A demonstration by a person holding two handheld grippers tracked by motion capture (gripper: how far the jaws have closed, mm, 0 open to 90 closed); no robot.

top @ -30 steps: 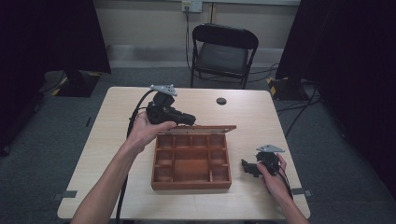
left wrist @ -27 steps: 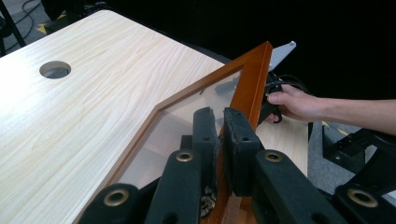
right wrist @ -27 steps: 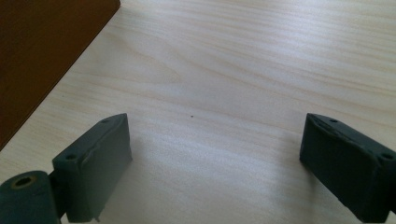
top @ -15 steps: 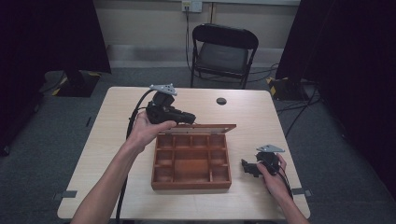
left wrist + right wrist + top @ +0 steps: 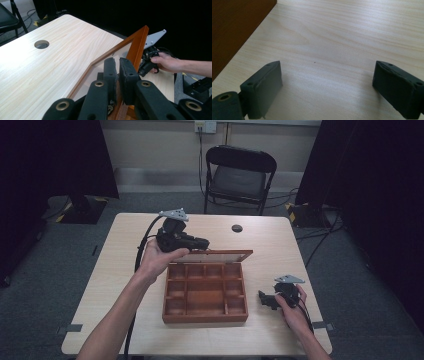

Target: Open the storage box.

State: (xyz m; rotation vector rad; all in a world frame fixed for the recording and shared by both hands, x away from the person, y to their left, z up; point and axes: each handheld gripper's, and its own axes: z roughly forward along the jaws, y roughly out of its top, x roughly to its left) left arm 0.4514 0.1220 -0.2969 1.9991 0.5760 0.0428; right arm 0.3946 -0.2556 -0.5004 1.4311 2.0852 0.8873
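At the table's near right edge, the right gripper rested low beside the wooden compartment box, jaws spread wide over bare tabletop. Farther back, the left gripper was clamped on the box's raised lid, holding it upright at center table.

A recording studio or lab setup: black curtains hang on both sides, grey carpet covers the floor, cables trail there, and a folding chair faces the pale wooden surface.
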